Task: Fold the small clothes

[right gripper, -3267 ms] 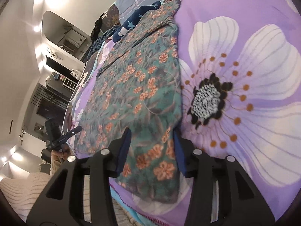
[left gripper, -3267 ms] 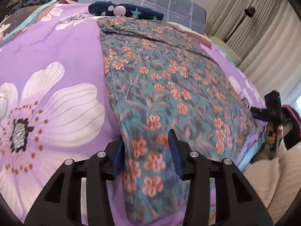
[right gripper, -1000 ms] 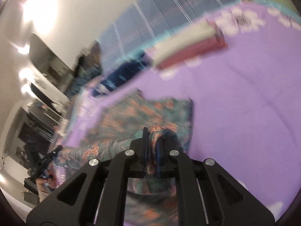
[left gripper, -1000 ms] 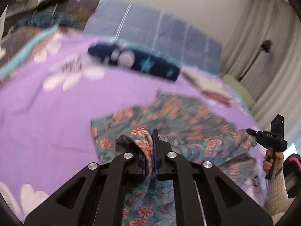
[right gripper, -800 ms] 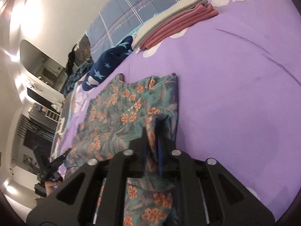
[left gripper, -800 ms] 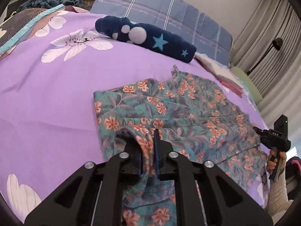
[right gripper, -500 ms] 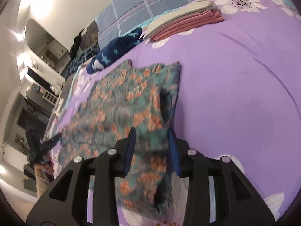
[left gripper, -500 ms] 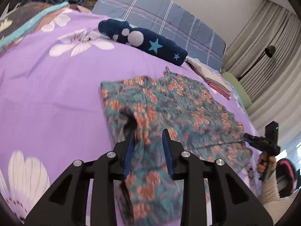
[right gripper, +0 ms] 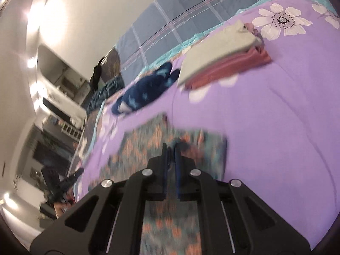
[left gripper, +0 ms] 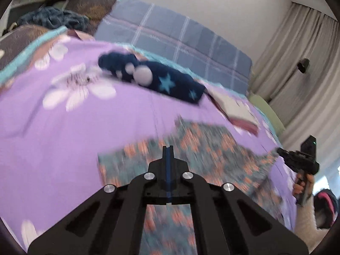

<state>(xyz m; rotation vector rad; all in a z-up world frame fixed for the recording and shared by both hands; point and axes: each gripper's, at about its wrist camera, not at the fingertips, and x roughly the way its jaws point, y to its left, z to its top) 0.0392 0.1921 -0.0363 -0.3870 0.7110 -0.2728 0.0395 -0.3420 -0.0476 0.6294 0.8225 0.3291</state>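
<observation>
Black jaws of the left gripper [left gripper: 167,148] and right gripper [right gripper: 170,146] were seen closed, empty. Beyond them, the teal floral cotton garment [left gripper: 204,148] was laid folded on the purple flowered bedspread [left gripper: 63,127]; soft, light, limp, it was judged best pinched at corners.

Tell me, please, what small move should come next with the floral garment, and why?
Probably move the left gripper and right gripper to a side edge of the floral garment: both look shut, and it lies flat but wide on the purple bedspread.
</observation>
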